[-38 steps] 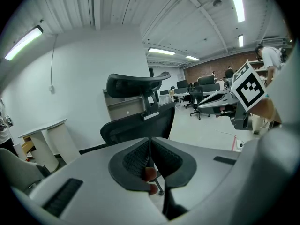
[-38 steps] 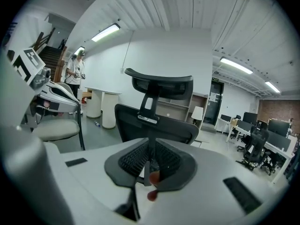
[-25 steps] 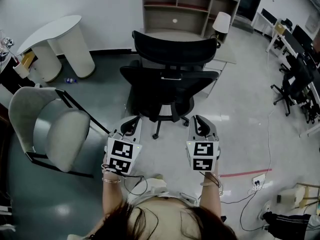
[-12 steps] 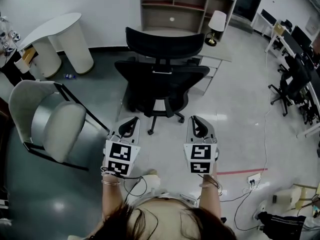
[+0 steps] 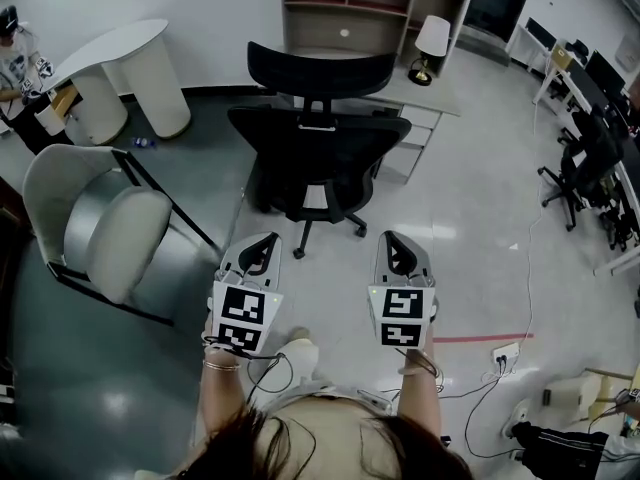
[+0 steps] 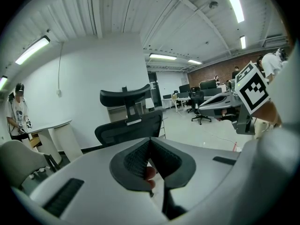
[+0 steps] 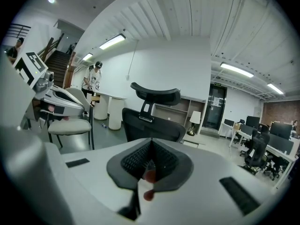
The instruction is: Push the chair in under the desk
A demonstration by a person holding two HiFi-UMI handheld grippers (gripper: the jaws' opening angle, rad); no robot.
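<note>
Both grippers hang low in front of the person, side by side. The left gripper (image 5: 262, 246) has its fingers pressed together with nothing caught between them. The right gripper (image 5: 393, 244) matches it, fingers together and holding nothing.

The black mesh office chair with a curved headrest (image 5: 320, 153) stands straight ahead of the two grippers, apart from both. No finger touches it, and bare pale floor (image 5: 470, 268) lies between its wheeled base and the fingertips. Its backrest faces the person, and both gripper views look over the closed fingers at that backrest with the headrest above it. In the head view the chair sits roughly centred between the two grippers, a touch nearer the left one's line.

Beyond the chair is the pale counter (image 5: 430, 100), its edge showing just right of the backrest, with a small white-shaded lamp (image 5: 432, 43) standing on it. How far the seat reaches under the counter can't be made out. An open shelf unit (image 5: 370, 8) stands behind, against the wall.

Off to the left sits a grey padded armchair on a black frame (image 5: 100, 233), well clear of the fingers.
</note>
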